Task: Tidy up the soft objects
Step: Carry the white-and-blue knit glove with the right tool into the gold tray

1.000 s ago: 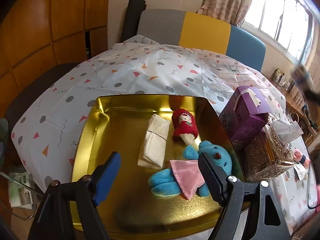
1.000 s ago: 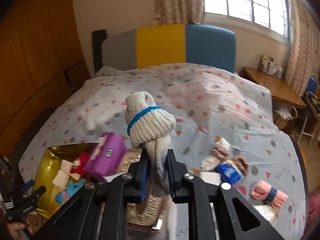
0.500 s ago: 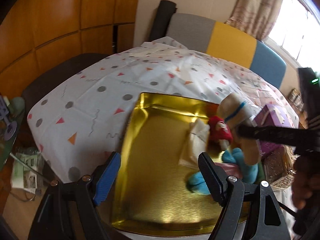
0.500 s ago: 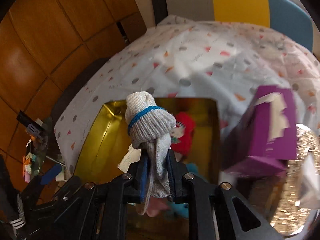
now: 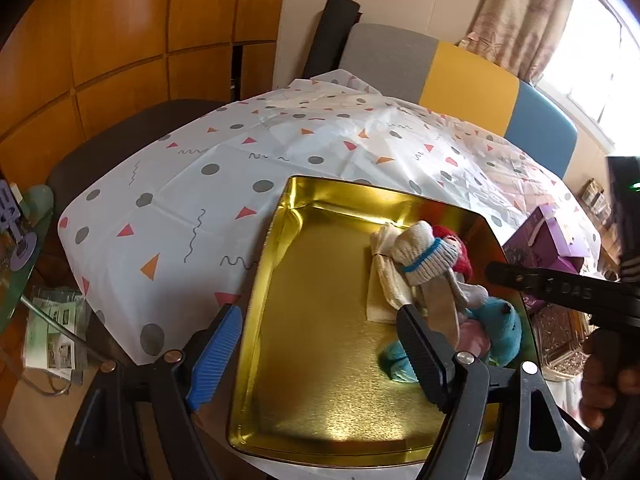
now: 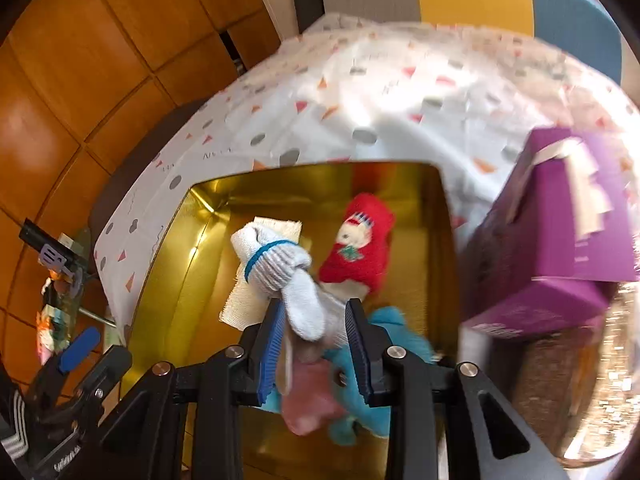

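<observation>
- Gold metal tray (image 5: 320, 380), rectangular with clipped corners, shiny walls and a finely grained floor; sits on the near part of a white tablecloth (image 5: 192, 208) printed with grey dots, coloured triangles and squiggles.
- Knitted sock bundle (image 6: 280, 268), off-white ribbed yarn, rolled into a rounded knob with a thin blue band round it and a limp tail; it lies in the tray's right half, over a folded cream cloth (image 6: 244, 304) with a coarse weave (frayed near edge).
- Right gripper (image 6: 316, 340): ribbed blue pads, black frame; its jaws have just been opening, and the sock's tail lies between them, the right pad standing clear of it.
- Left gripper (image 5: 320, 352): jaws spread wide over the tray's near left part, nothing between them.
- Red fleece sock (image 6: 360, 244) with a small stitched figure, just right of the bundle.
- Blue plush toy (image 5: 500, 332), fuzzy, with a pink cloth piece; near right in the tray, partly under the sock's tail.
- Purple cardboard box (image 6: 560, 232), right of the tray, resting on an ornate silvery container (image 5: 560, 336).
</observation>
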`<state>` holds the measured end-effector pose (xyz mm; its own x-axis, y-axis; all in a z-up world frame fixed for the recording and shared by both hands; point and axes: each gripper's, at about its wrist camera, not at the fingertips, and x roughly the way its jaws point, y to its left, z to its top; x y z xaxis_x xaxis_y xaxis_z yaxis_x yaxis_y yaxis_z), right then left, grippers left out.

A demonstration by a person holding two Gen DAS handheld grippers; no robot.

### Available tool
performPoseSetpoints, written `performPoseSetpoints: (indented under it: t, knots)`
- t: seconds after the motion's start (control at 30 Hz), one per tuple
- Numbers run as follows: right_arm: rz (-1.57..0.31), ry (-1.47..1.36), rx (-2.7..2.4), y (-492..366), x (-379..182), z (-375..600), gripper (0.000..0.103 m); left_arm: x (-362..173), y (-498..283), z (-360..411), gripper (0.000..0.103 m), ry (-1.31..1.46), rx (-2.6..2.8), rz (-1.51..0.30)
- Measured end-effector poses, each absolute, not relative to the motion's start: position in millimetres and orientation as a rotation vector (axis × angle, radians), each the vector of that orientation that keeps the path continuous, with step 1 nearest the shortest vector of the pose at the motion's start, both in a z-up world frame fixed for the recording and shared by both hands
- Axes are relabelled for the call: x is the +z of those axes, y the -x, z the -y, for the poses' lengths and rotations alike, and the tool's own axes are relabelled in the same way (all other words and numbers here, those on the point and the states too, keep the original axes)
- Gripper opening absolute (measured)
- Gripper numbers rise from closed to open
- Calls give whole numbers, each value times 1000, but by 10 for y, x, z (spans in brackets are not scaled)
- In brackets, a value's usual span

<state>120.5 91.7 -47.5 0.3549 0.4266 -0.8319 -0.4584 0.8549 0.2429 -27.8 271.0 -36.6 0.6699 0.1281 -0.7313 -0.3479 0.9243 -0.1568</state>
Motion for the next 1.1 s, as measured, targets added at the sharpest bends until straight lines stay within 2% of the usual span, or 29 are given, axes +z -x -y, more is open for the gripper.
performPoseSetpoints:
  t: [0.1,0.6,1.1]
  knots:
    - [-1005,64,555,-1137,-354,-812,31,-336,270,-2631,83,277,262,-793]
    - [-727,119,439,-792,332,-25,31,-131,265,-2159,84,153,187,-764]
    - [-659,9,120,-908,576,1501,31,-57,208,-1798,86,71,131,-770]
